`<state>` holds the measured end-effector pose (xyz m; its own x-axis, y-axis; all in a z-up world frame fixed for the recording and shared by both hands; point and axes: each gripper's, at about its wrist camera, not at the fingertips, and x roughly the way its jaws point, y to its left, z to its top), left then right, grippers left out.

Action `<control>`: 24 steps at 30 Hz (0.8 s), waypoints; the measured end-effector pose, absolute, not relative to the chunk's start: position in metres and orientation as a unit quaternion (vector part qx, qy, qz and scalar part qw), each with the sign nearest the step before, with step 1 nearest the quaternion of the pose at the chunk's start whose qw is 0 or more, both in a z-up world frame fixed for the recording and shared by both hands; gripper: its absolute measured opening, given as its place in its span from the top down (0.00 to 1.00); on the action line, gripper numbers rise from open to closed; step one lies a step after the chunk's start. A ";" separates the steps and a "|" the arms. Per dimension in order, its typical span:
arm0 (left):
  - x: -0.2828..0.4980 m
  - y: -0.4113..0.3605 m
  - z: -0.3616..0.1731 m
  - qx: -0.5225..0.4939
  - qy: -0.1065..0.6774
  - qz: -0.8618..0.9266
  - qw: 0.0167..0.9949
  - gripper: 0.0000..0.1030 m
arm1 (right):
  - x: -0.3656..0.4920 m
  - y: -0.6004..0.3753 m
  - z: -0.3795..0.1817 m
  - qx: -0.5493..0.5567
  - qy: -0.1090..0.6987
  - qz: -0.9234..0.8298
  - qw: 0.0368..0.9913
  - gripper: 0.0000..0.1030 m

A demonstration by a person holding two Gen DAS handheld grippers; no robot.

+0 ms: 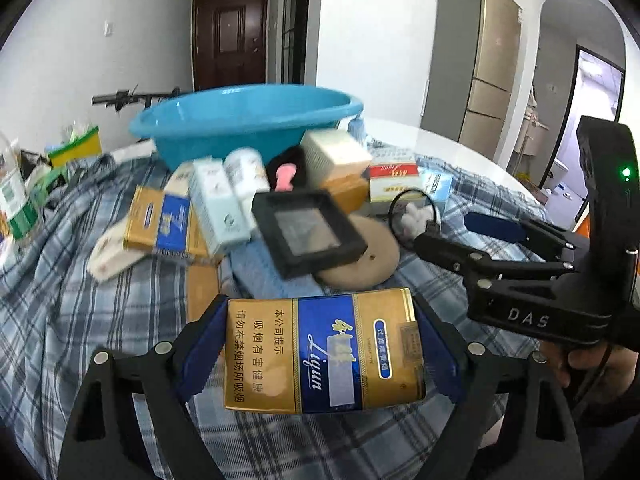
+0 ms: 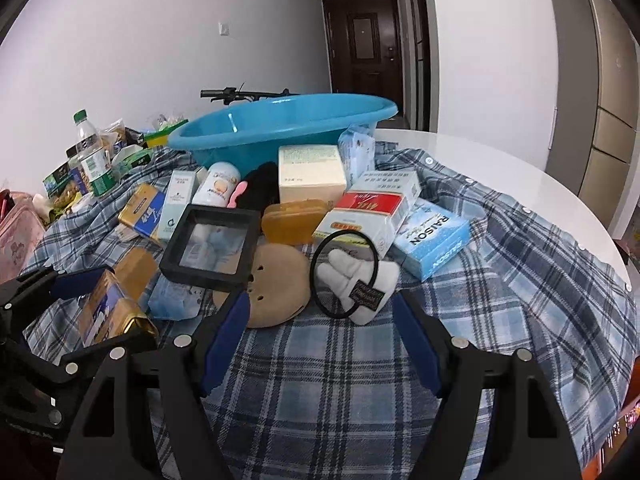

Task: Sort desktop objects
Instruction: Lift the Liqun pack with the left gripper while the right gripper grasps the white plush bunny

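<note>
The left gripper [image 1: 320, 344] is clenched on a gold-and-blue cardboard cigarette pack [image 1: 324, 350], its blue pads pressing the pack's two short ends so that the pack's long axis runs straight across from one finger to the other, printed face up toward the left wrist camera. The pack appears lifted clear of the blue-and-white plaid cloth [image 2: 340, 380] that covers the table; from the right wrist view it shows at the far left [image 2: 110, 312], tilted in the black fingers. The relation that the coming move turns on is where the round turquoise plastic basin [image 1: 248, 120] lies from this pack: directly ahead of the left gripper, at the far side of the heap, with the black square display frame [image 1: 308, 232], the flat tan round pad [image 1: 368, 256] and a cluster of pale boxes standing between. My reading is that the basin is the collecting place, so the pack would have to travel forward and over that heap, high enough to pass the frame and clear the basin's rim. The left hand is the one already loaded and aligned with it. The right gripper [image 2: 320, 344] hangs released, jaws well apart with nothing between them, pointing at a black elastic hair loop with a white plush charm [image 2: 352, 280] that lies just ahead on the cloth. A second gold-and-blue pack [image 1: 160, 220] rests in the heap to the left, and a light blue carton [image 2: 432, 240] lies to the right of the loop.
</note>
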<state>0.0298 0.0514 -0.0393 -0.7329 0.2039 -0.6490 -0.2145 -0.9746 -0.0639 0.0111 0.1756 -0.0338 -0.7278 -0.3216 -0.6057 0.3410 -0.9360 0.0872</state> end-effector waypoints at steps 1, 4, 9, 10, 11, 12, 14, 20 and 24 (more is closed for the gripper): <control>0.029 0.052 -0.037 -0.344 0.005 0.932 0.113 0.14 | 0.010 0.177 -0.033 0.323 0.014 -0.930 0.176 0.29; 0.026 0.048 -0.031 -0.332 -0.006 0.937 0.108 0.14 | 0.006 0.179 -0.031 0.323 0.013 -0.931 0.169 0.29; 0.017 0.029 -0.025 -0.316 -0.037 0.946 0.064 0.13 | -0.011 0.172 -0.040 0.355 0.038 -0.921 0.157 0.27; 0.014 0.024 -0.024 -0.314 -0.045 0.946 0.059 0.13 | -0.015 0.169 -0.045 0.368 0.046 -0.916 0.153 0.27; 0.013 0.021 -0.023 -0.314 -0.048 0.947 0.056 0.13 | -0.020 0.166 -0.050 0.382 0.053 -0.910 0.152 0.27; 0.010 0.019 -0.023 -0.314 -0.049 0.947 0.052 0.13 | -0.025 0.163 -0.054 0.394 0.058 -0.904 0.152 0.27; 0.009 0.016 -0.023 -0.314 -0.050 0.947 0.047 0.13 | -0.030 0.162 -0.059 0.400 0.057 -0.902 0.153 0.22; 0.005 0.019 -0.024 -0.314 -0.039 0.948 0.039 0.13 | -0.041 0.172 -0.059 0.416 0.022 -0.895 0.163 0.15; 0.004 0.025 -0.029 -0.321 -0.031 0.945 0.047 0.13 | -0.040 0.174 -0.059 0.416 0.006 -0.889 0.193 0.44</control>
